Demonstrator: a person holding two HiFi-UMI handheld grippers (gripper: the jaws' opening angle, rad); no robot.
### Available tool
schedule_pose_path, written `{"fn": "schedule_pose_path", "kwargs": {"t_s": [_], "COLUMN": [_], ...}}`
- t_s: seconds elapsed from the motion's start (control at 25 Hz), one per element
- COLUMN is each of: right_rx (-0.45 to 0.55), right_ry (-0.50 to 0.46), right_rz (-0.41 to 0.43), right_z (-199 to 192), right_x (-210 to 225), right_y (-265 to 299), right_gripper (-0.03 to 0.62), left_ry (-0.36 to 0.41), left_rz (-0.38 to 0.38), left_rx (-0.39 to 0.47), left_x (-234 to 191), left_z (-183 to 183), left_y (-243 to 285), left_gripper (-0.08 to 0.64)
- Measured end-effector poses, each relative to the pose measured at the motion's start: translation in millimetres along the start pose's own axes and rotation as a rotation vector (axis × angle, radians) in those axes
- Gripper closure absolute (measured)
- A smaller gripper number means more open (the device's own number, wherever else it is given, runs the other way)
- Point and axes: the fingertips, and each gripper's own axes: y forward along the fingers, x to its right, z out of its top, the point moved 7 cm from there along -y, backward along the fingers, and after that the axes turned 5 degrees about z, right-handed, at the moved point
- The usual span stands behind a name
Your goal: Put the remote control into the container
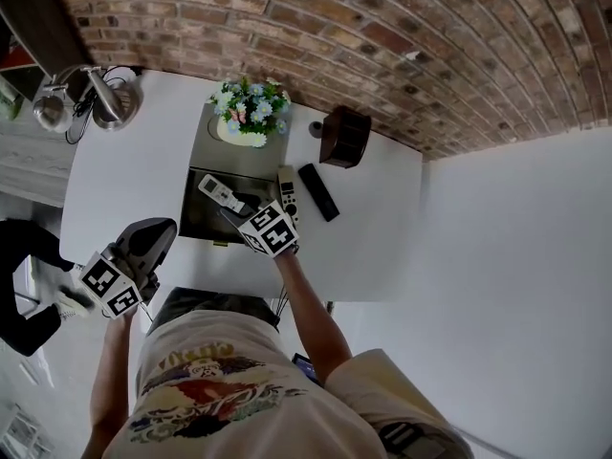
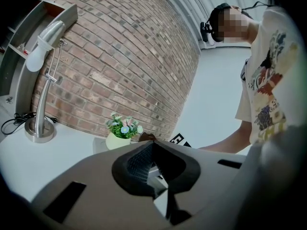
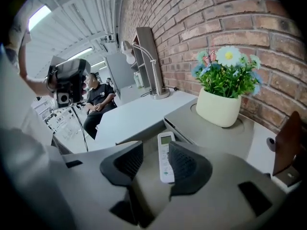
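White remote control (image 1: 222,194) diagonal in container (image 1: 201,220), screen end toward wall (image 1: 382,27)

We look at a red brick wall (image 1: 382,36) behind a white desk (image 1: 115,189), with pale floor (image 1: 516,256) to the right. A chrome desk lamp (image 2: 39,128) stands at the desk's far left, beside a grey shelf unit (image 3: 144,44). Strip lights (image 3: 39,16) glow on the ribbed ceiling (image 3: 81,13).
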Motion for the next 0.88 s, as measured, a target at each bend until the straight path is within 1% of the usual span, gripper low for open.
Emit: {"fn": "schedule_pose_path", "kwargs": {"t_s": [0.12, 0.28, 0.44, 0.6, 0.88], "right_rx": [0.036, 0.085, 0.127, 0.160, 0.188], "right_ry": [0.010, 0.021, 0.025, 0.026, 0.058], "right_rz": [-0.015, -0.061, -0.109, -0.155, -0.187], "right_z": [2.0, 3.5, 3.9, 0.8, -14.2], "right_x": [-9.6, -19.6, -28.9, -36.9, -50.8], "right_y": [-16.4, -45.0, -72.4, -97.6, -128.4], "right_gripper": [0.464, 0.523, 0.546, 0.565, 0.566], "left_ry": [0.003, 0.023, 0.047, 0.066, 0.091], "left_rz": [-0.035, -0.086, -0.113, -0.139, -0.180], "left_rx": [-0.006, -0.016, -0.025, -0.017, -0.025], "left_x": [4.4, 13.6, 22.1, 32.4, 51.6], "left_z": [-0.2, 0.6, 1.5, 3.1, -0.1], "left_y": [9.0, 21.4, 31.5, 40.7, 54.0], "left_gripper": [0.554, 0.554, 0.555, 0.555, 0.554]}}
